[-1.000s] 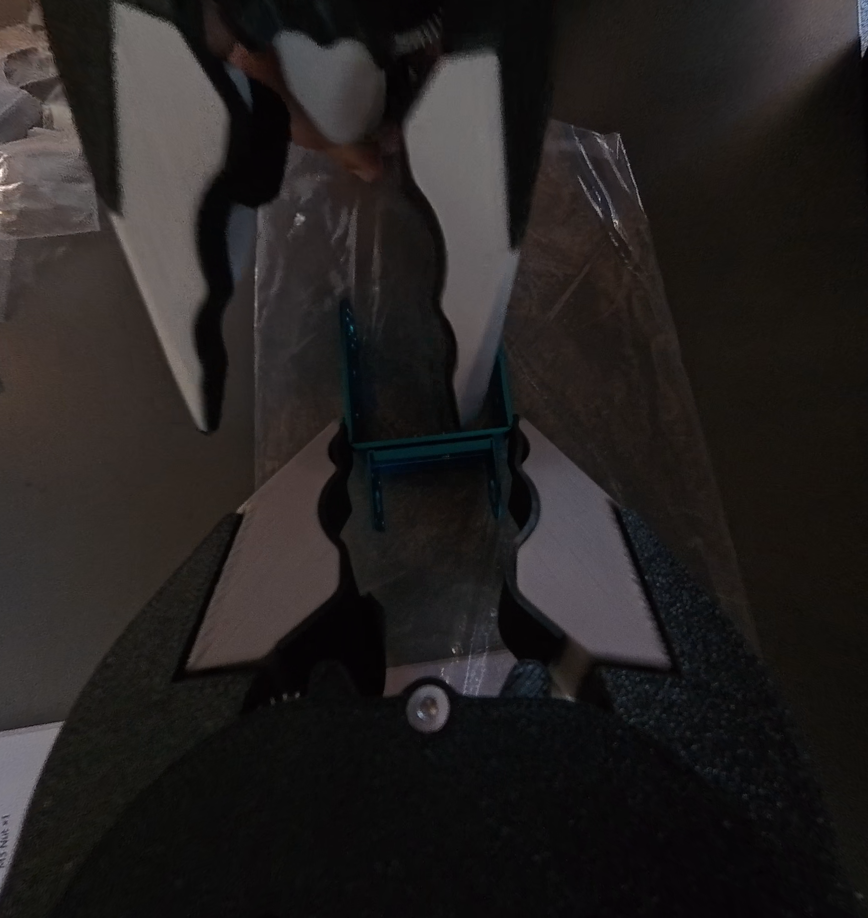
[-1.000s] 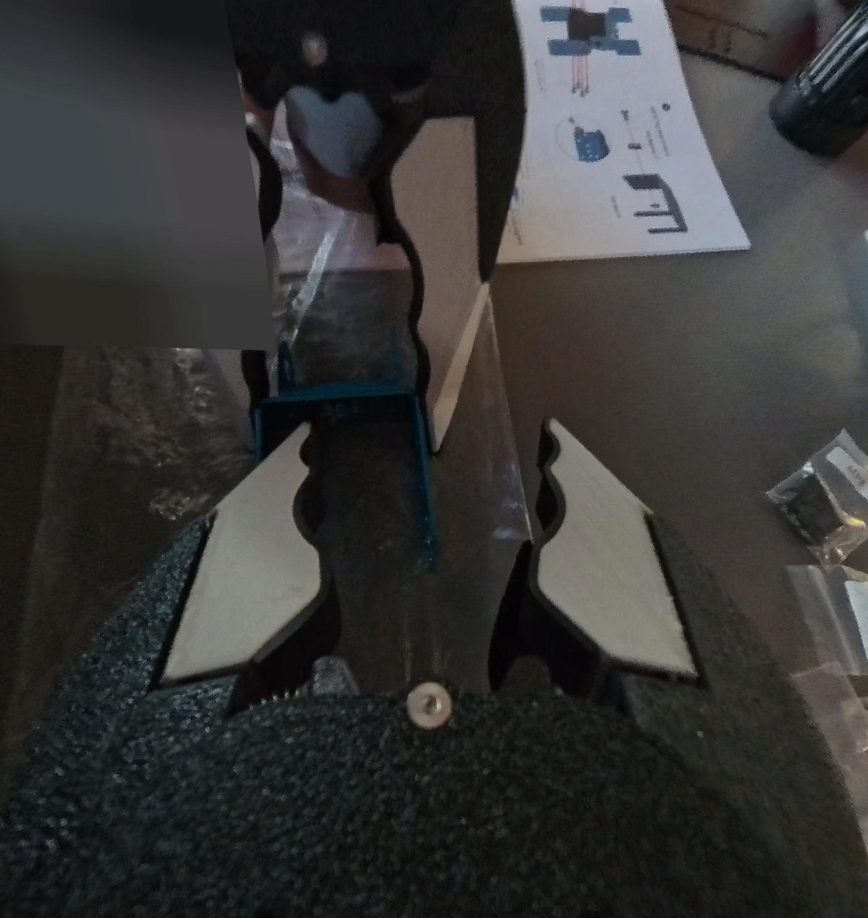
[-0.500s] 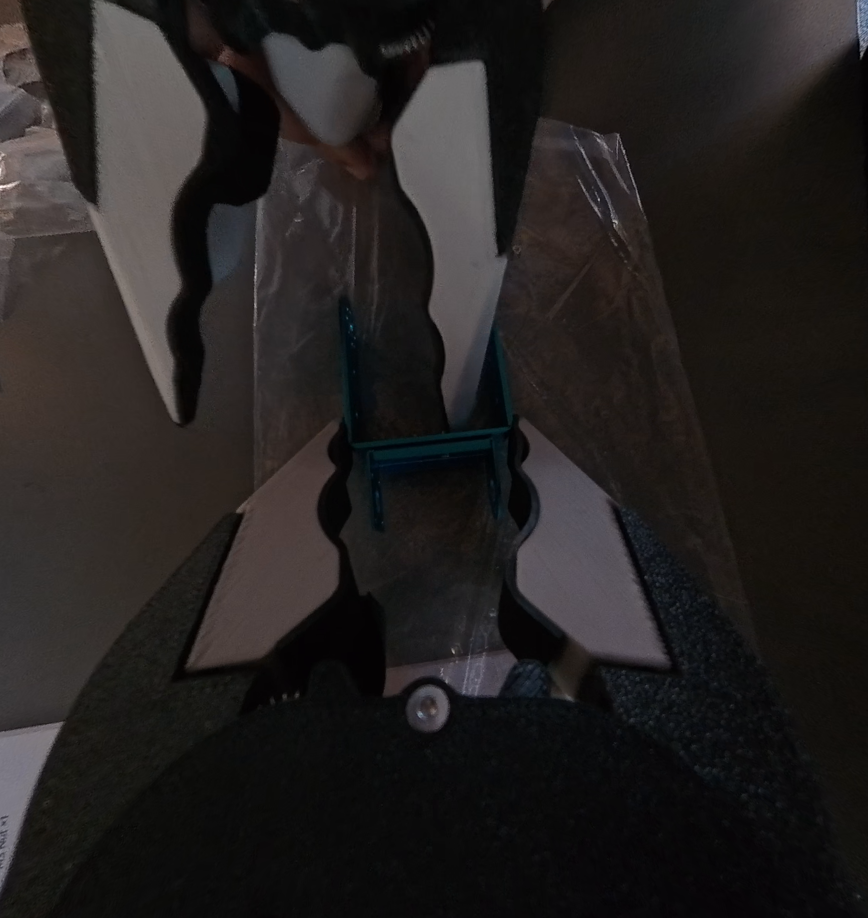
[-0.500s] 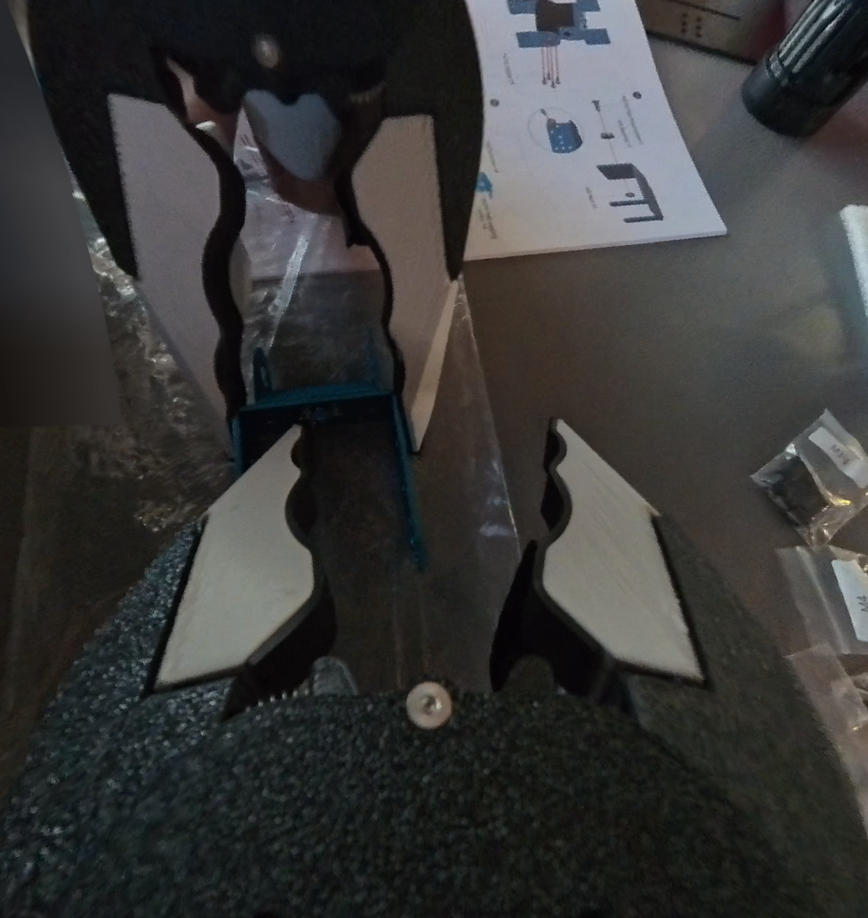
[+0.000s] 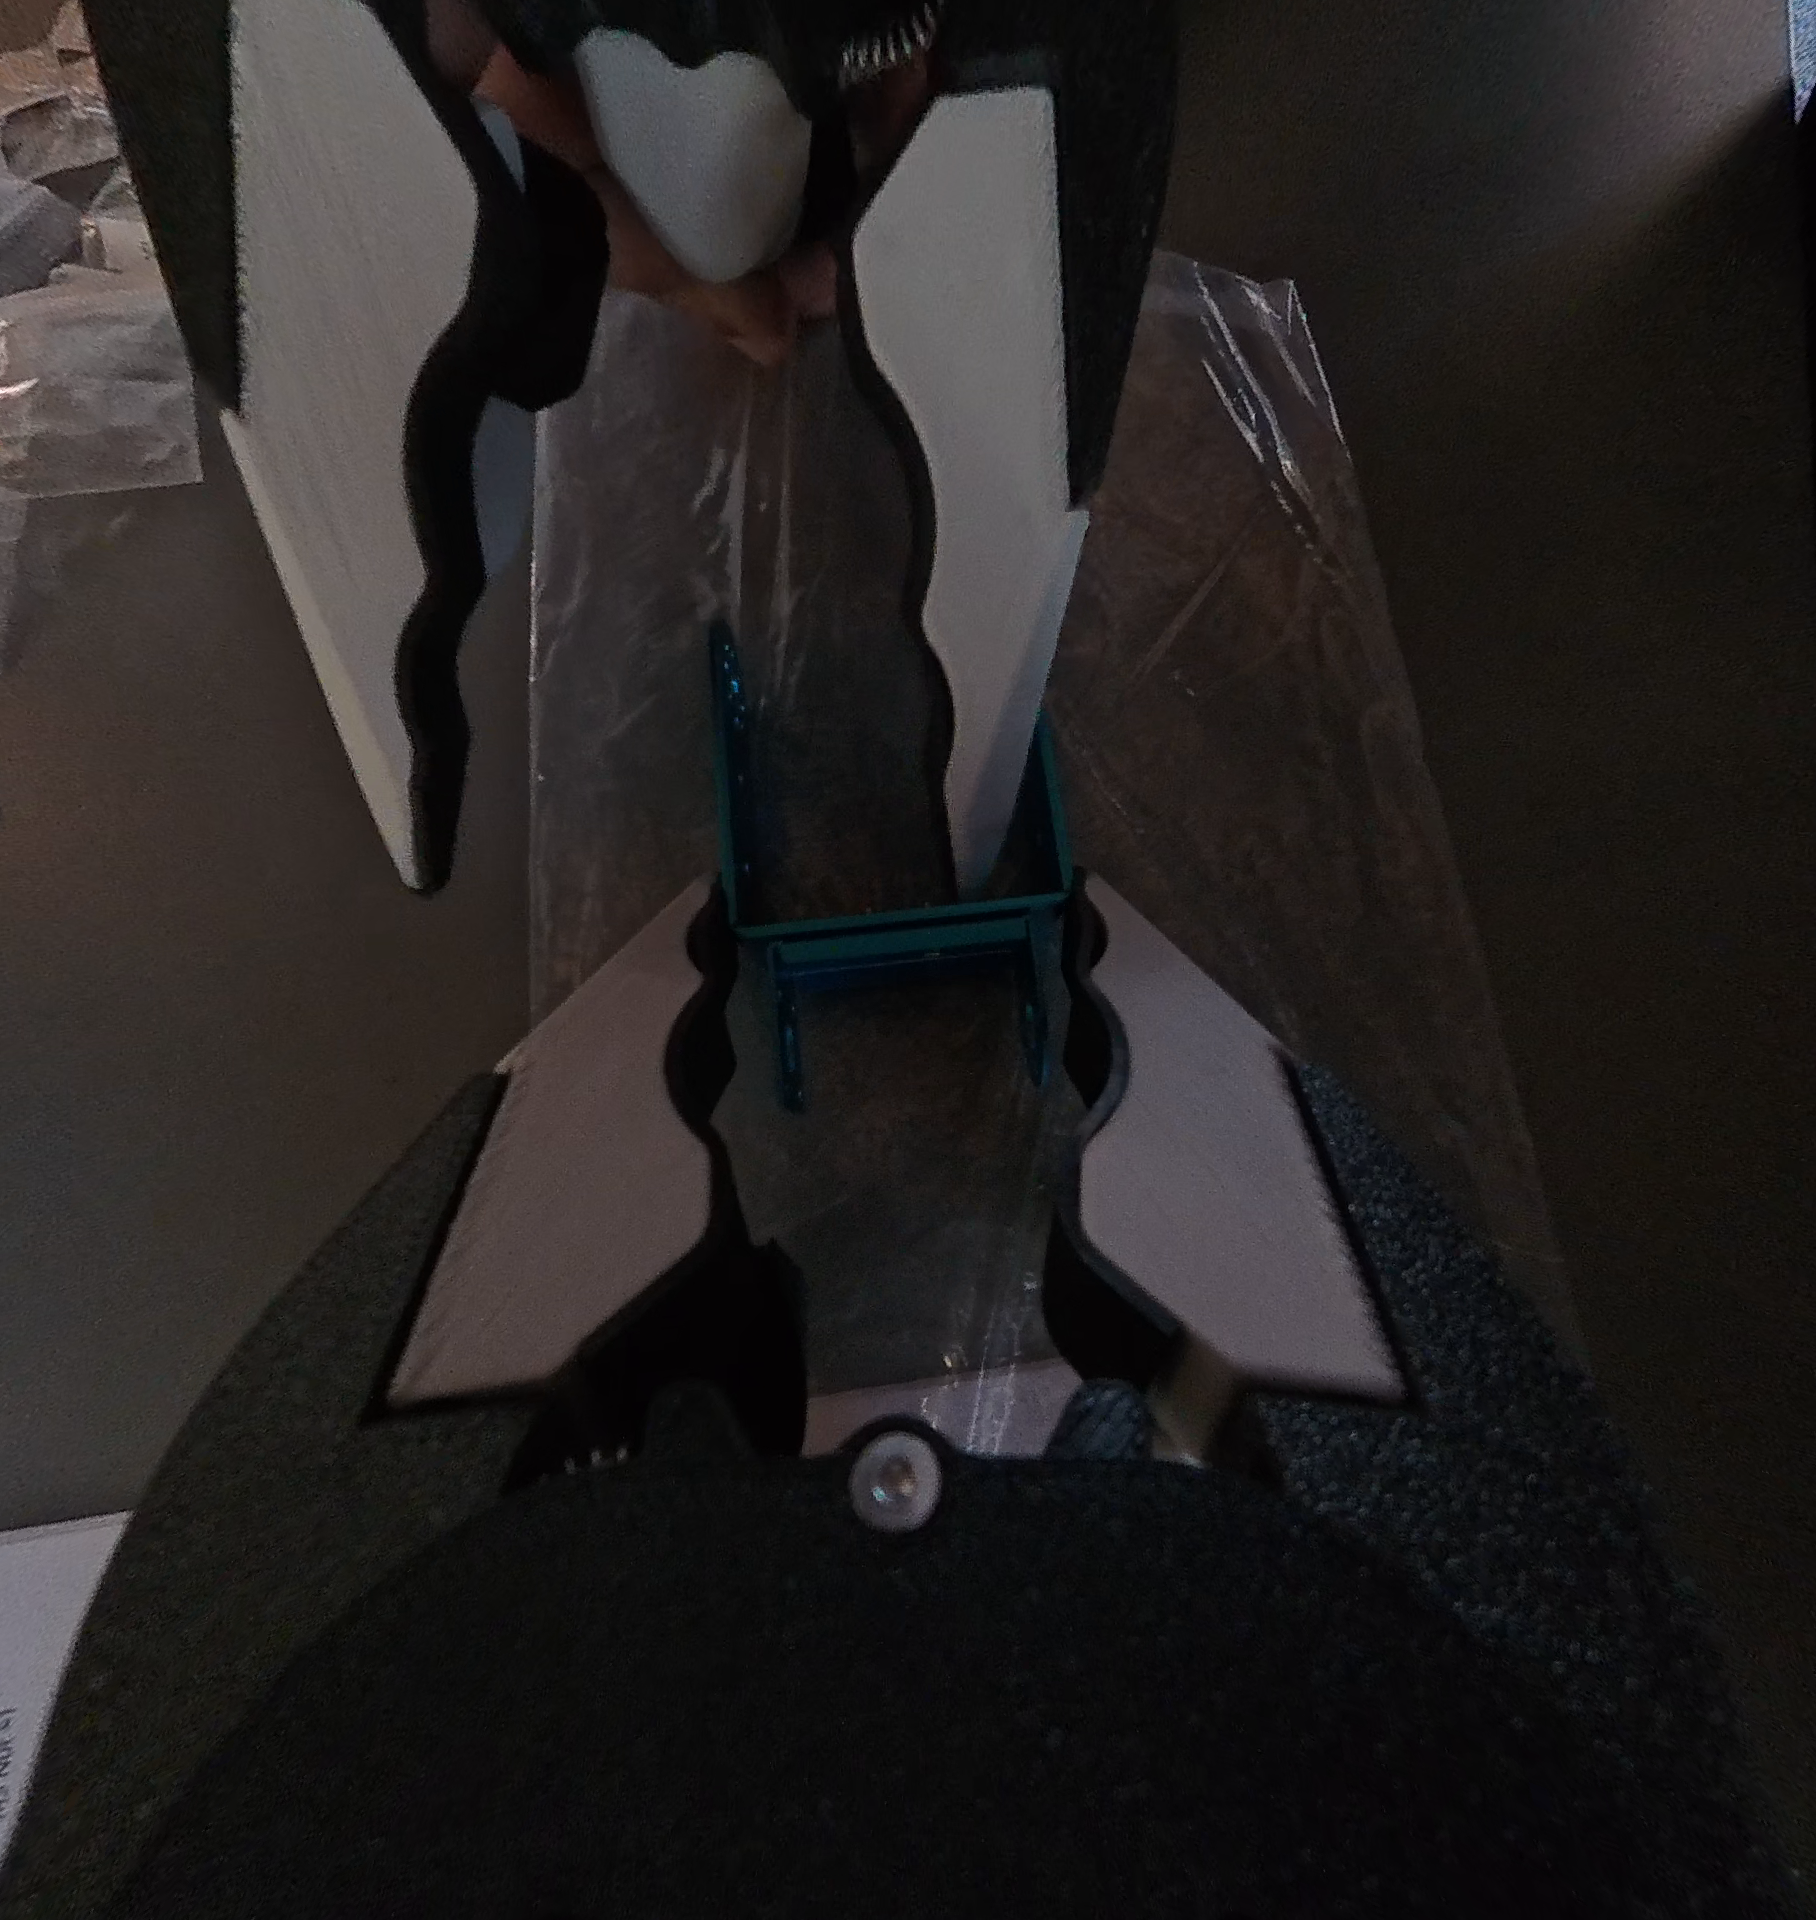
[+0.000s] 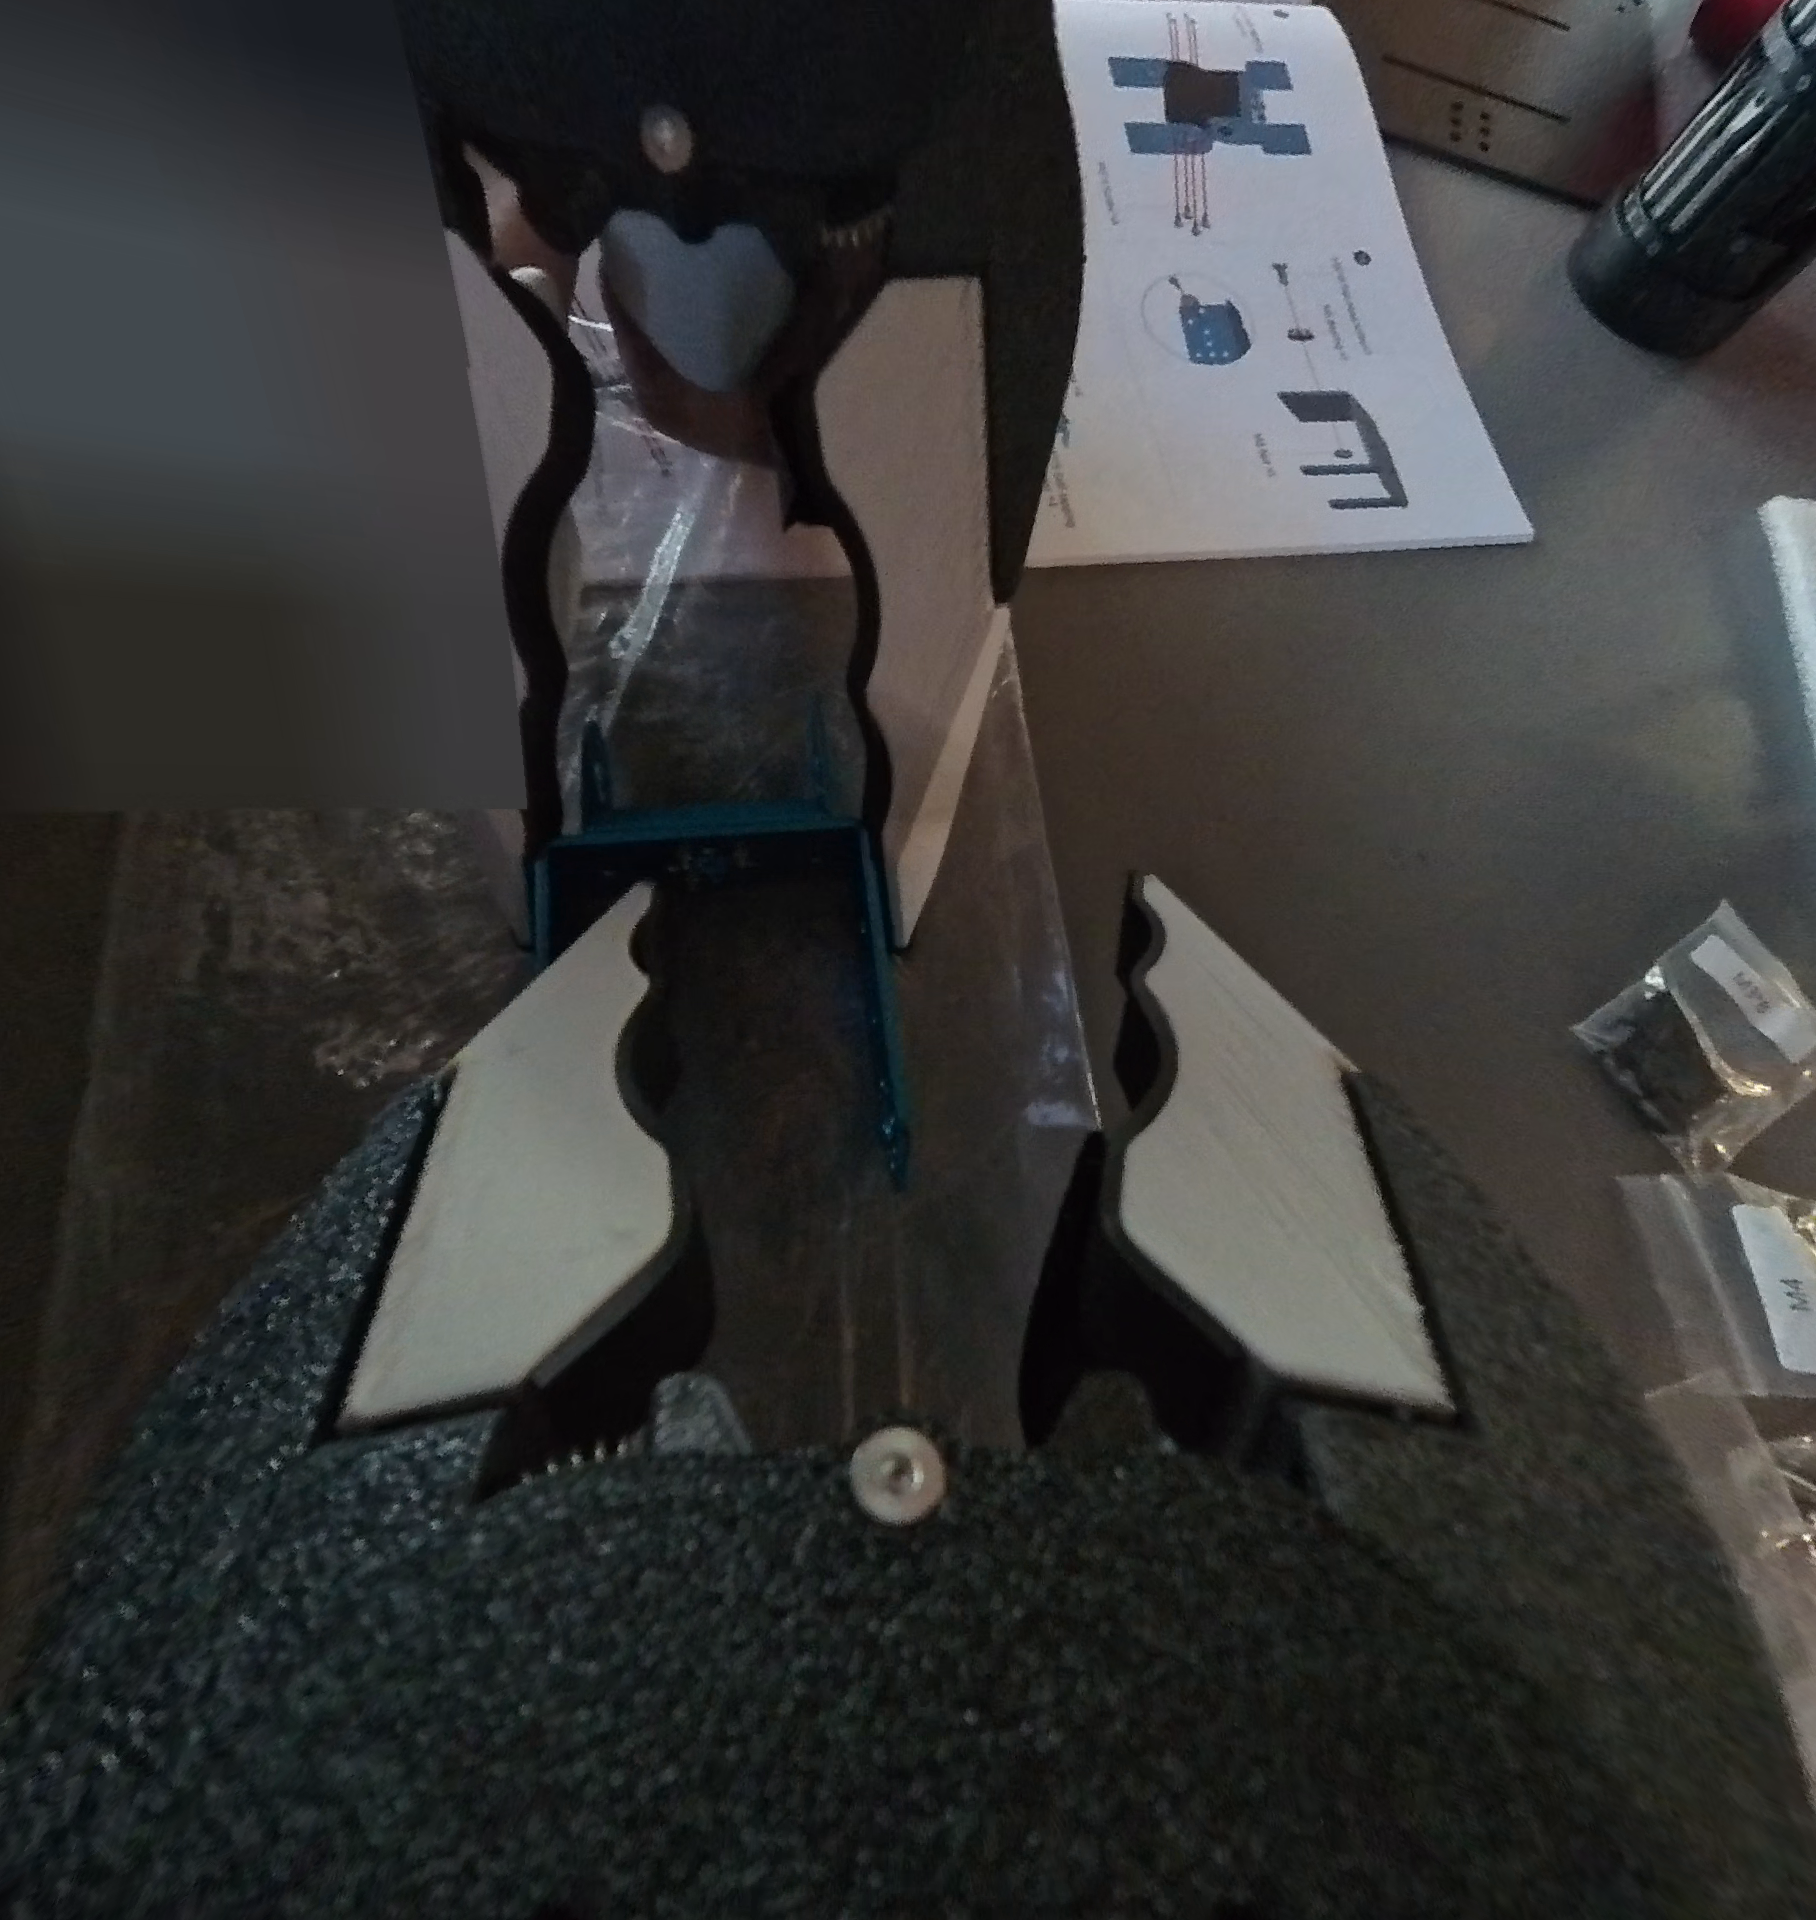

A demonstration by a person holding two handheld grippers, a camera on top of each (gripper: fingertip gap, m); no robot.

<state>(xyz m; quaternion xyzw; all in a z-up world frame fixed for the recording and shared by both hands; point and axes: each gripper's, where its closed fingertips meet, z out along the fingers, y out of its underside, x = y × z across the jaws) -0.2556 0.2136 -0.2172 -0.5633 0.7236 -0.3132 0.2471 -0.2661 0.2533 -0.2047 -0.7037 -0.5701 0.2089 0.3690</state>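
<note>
A blue metal bracket (image 5: pixel 729 748) with a crossbar and thin side arms is over a clear plastic bag (image 5: pixel 1247 727) on the dark table. My left gripper (image 5: pixel 896 904) is shut on the bracket at the crossbar, one fingertip on each side. My right gripper (image 5: pixel 701 883) faces it from the far side and is open. In the right wrist view, one arm of the bracket (image 6: pixel 888 1039) reaches between the right gripper's (image 6: pixel 888 888) spread fingers without touching them. The left gripper (image 6: pixel 717 920) shows beyond, clamped on the bracket. A hand shows dimly behind each far gripper.
A printed sheet with diagrams (image 6: pixel 1247 312) lies behind the left gripper. A black ribbed cylinder (image 6: pixel 1714 208) stands at the far right. Small clear bags of hardware (image 6: pixel 1693 1039) lie to the right, and they also show in the left wrist view (image 5: pixel 83 395). About 25 cm separates my right fingertips from the black ribbed cylinder (image 6: pixel 1714 208).
The right gripper swayed slightly sideways and came back to nearly the same place, still open. The left gripper has kept still, shut on the bracket.
</note>
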